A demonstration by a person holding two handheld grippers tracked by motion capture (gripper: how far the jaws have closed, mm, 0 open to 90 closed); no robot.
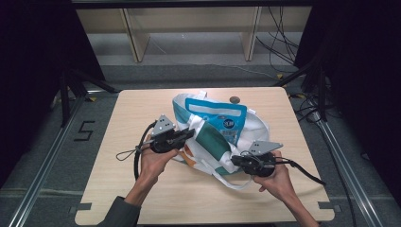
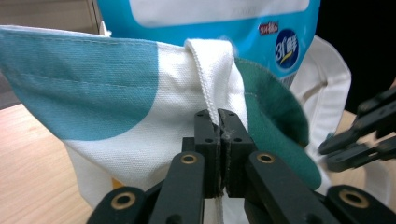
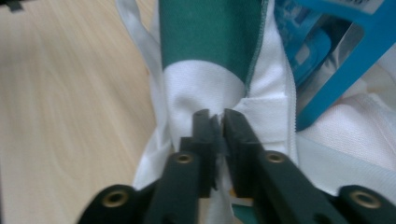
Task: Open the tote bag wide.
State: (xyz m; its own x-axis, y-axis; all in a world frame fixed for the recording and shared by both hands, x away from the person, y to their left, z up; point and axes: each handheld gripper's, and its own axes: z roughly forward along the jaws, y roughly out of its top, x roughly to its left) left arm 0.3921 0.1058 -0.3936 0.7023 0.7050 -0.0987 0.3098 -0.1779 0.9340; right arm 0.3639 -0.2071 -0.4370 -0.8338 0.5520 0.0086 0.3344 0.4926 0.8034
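A white canvas tote bag (image 1: 257,126) with teal and green patches lies mid-table, and a blue pouch (image 1: 222,116) sticks out of its mouth. My left gripper (image 1: 191,134) is at the bag's left rim. In the left gripper view it (image 2: 218,116) is shut on a white seam of the bag (image 2: 93,84), below the pouch (image 2: 210,18). My right gripper (image 1: 235,161) is at the bag's near right edge. Its jaws (image 3: 215,116) pinch a fold of white cloth below the green patch (image 3: 205,28), with the pouch (image 3: 327,46) to the right.
The wooden table (image 1: 142,189) has bare room to the left and in front of the bag. A small dark round object (image 1: 234,99) lies near the far edge. Wooden shelving (image 1: 189,28) and cables (image 1: 283,42) stand beyond. The right gripper's jaws (image 2: 355,135) appear at the right of the left gripper view.
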